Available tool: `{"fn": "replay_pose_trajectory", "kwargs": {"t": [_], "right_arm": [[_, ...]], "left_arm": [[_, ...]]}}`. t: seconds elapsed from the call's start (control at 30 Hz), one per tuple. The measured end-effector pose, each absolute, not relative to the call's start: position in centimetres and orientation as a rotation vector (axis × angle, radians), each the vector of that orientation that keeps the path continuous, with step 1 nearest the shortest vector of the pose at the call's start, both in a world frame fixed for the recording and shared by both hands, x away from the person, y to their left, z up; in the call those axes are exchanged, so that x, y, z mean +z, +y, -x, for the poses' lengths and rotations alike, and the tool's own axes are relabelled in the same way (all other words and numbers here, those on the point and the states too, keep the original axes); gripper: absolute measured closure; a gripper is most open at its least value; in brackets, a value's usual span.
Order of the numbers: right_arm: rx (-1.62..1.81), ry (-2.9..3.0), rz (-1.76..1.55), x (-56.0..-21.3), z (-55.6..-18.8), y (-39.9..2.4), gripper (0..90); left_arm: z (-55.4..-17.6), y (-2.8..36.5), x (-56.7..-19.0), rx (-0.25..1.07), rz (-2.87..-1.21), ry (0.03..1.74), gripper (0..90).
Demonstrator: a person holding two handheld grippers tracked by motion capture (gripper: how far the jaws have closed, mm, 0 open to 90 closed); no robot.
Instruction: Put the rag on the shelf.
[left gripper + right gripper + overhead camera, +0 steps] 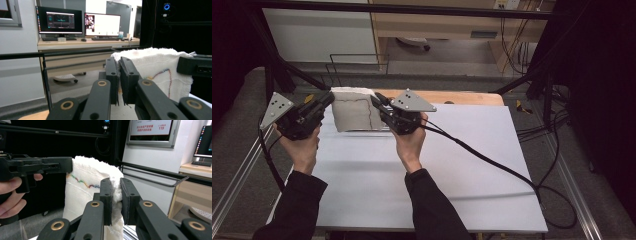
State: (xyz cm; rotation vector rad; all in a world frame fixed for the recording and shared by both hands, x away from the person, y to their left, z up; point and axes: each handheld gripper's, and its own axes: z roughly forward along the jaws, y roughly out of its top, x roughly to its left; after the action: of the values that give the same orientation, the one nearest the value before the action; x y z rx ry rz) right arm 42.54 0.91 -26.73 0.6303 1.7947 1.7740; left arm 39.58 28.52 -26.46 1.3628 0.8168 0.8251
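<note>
While both grippers pinch a white towel [353, 110] aloft by its upper corners, left gripper [325, 100] and right gripper [378, 101] should likely stay level, keeping it taut.

The left gripper [119, 82] rises from the bottom edge, its two black fingers [111, 75] drawn close together on the left edge of a white towel [155, 67]. The towel hangs upright to the right, with multicoloured stitching [167, 75] across it. The other gripper [195, 66] touches the towel's upper right corner. Farther off, beyond a black bar [55, 53], a wooden desk [85, 43] carries two lit monitors [60, 20], keyboards and a mouse.
</note>
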Motion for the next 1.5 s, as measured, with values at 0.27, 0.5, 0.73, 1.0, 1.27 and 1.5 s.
{"fn": "replay_pose_trajectory", "kwargs": {"t": [0.27, 0.5, 0.73, 1.0, 1.27, 1.5], "right_arm": [[1.769, 1.764, -0.621, -25.2, -43.2, 1.3, 81.1], [1.759, 1.747, -0.614, -24.1, -43.9, 1.6, 81.1], [1.752, 1.733, -0.611, -22.9, -44.7, 1.9, 81.1], [1.747, 1.722, -0.611, -21.7, -45.5, 2.4, 81.1], [1.74, 1.704, -0.613, -20.5, -46.5, 2.8, 81.1], [1.729, 1.69, -0.611, -19.4, -47.3, 3.1, 81.0]], "left_arm": [[-40.5, 28.6, -25.1, 0.839, -1.343, 0.814, 85.4], [-41.3, 28.7, -24.0, 0.856, -1.331, 0.802, 85.5], [-42.0, 28.9, -23.0, 0.872, -1.315, 0.793, 85.5], [-43.0, 29.1, -21.8, 0.888, -1.315, 0.793, 85.5], [-43.9, 29.2, -20.4, 0.909, -1.306, 0.797, 85.5], [-44.9, 29.3, -19.4, 0.918, -1.297, 0.802, 85.5]]}}
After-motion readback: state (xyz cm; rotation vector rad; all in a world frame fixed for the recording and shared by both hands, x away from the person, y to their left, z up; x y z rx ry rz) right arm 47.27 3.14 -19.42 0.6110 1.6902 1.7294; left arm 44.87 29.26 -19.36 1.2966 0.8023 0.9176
